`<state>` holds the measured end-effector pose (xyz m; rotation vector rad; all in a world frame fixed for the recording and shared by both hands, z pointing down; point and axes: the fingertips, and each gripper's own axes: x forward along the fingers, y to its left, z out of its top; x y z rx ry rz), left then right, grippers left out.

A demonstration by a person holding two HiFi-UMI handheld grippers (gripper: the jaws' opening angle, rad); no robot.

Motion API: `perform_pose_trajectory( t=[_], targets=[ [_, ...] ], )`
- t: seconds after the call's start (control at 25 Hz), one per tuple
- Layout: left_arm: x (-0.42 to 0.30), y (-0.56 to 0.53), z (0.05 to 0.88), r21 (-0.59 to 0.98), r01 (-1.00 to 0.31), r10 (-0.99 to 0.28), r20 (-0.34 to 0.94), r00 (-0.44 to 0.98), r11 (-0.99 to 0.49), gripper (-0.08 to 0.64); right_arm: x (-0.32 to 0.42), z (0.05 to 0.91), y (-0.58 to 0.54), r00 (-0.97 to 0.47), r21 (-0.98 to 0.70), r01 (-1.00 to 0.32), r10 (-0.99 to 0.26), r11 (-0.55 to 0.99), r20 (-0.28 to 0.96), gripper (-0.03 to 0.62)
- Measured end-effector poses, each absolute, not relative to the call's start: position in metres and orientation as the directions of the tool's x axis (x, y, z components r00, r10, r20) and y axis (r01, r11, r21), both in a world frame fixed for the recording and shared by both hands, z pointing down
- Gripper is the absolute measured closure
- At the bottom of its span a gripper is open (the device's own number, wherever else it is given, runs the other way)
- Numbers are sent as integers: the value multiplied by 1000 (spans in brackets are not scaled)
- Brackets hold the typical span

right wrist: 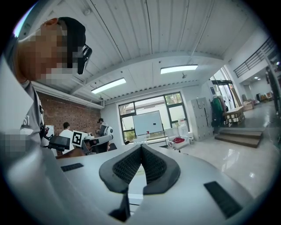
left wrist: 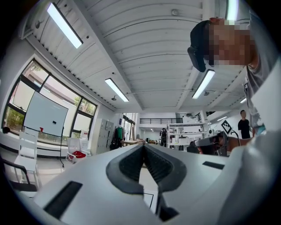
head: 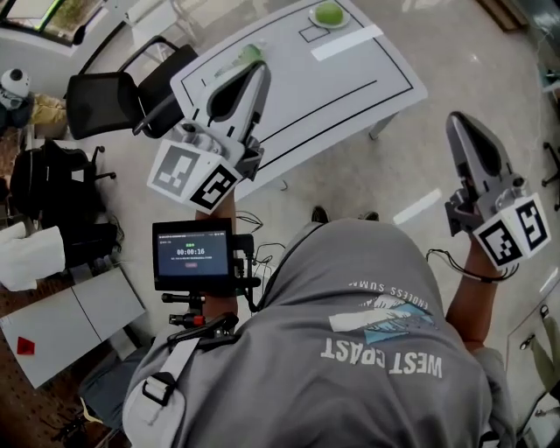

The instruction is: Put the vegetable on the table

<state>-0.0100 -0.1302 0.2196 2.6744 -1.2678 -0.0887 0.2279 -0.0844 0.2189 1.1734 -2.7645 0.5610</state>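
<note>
Left gripper (head: 259,70) fingers pressed together, nothing between. Right gripper (head: 456,121) fingers also together, empty. Pale green item (head: 248,55) lies on the white table (head: 350,83) just past the left fingertips. Round green vegetable (head: 329,12) sits on a plate (head: 312,19), far beyond both gripper tips.

White table (head: 350,66) is noted standing on a pale glossy floor (head: 455,61). Black lines (head: 319,108) are marked across its top, and a small black square (head: 313,34) near the far end. A round green vegetable (head: 329,12) is set on a plate (head: 312,17) at the far edge, with a white strip (head: 347,42) laid just beside it. A long green thing (head: 248,55) is partly hidden at the left side.
</note>
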Motion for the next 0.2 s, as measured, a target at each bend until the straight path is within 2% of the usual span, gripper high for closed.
perform_pose_trajectory(
  t=[0.2],
  targets=[
    [9, -148, 202, 195, -740, -749, 38, 662, -644, 554, 240, 199, -88, -680, -308, -730, -693, 610, 240, 586]
  ],
)
